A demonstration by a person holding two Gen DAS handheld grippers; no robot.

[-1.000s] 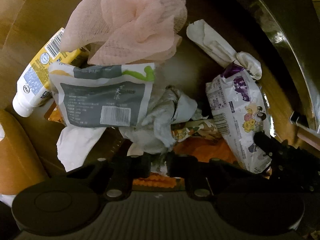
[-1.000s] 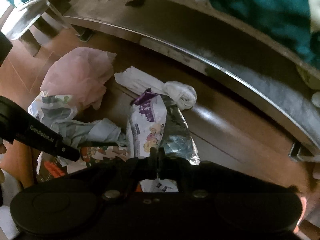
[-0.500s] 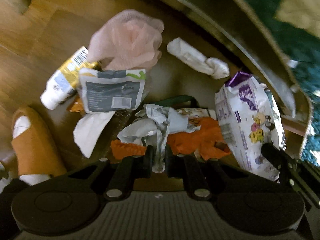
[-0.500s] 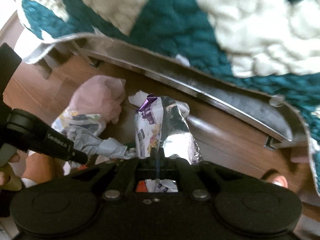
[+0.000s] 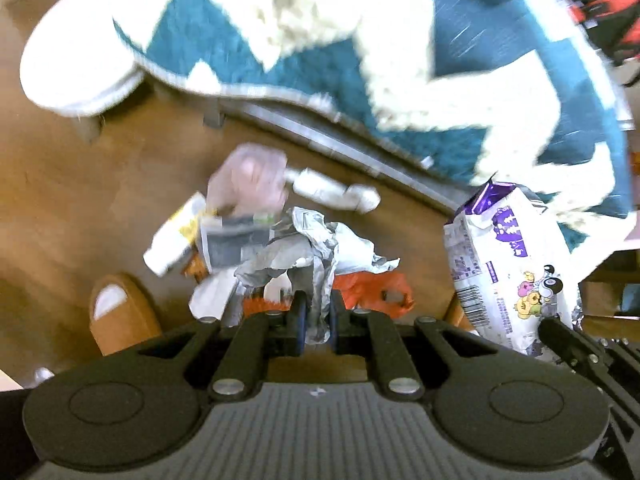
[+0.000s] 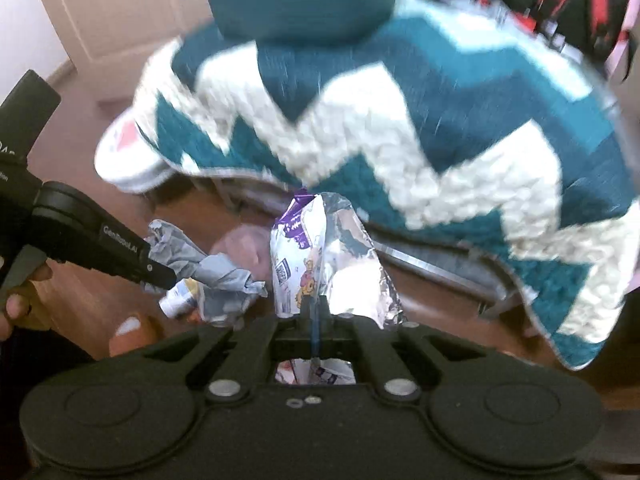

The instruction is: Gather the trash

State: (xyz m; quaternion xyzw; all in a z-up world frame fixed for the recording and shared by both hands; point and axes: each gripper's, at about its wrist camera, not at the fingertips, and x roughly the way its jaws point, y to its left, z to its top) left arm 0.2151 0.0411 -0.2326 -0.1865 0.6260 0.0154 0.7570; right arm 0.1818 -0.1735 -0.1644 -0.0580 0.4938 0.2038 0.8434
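My left gripper [image 5: 316, 316] is shut on a crumpled grey-white wrapper [image 5: 312, 248], which hangs clear above the floor. The right wrist view shows that same wrapper [image 6: 216, 274] held at the left gripper's tip [image 6: 162, 278]. My right gripper [image 6: 316, 314] is shut on the bottom edge of a white and purple snack bag [image 6: 296, 256] with a foil inside, held upright. In the left wrist view the snack bag [image 5: 516, 264] sits at the right. Below on the wooden floor lie a pink net [image 5: 248, 178], a yellow-white tube [image 5: 176, 236], a grey pack [image 5: 230, 246], an orange bag [image 5: 372, 288] and a rolled white tissue [image 5: 332, 190].
A teal and white zigzag blanket [image 5: 400, 60] covers a metal-framed bed [image 5: 360, 156] right behind the pile. An orange slipper [image 5: 120, 312] stands on the floor at the left. A person's hand [image 6: 20, 300] holds the left gripper. A white door [image 6: 120, 12] is at the back left.
Both grippers have risen, each with its piece of trash. The pile on the floor looks smaller and farther off, and the blanket now fills the top of both views.
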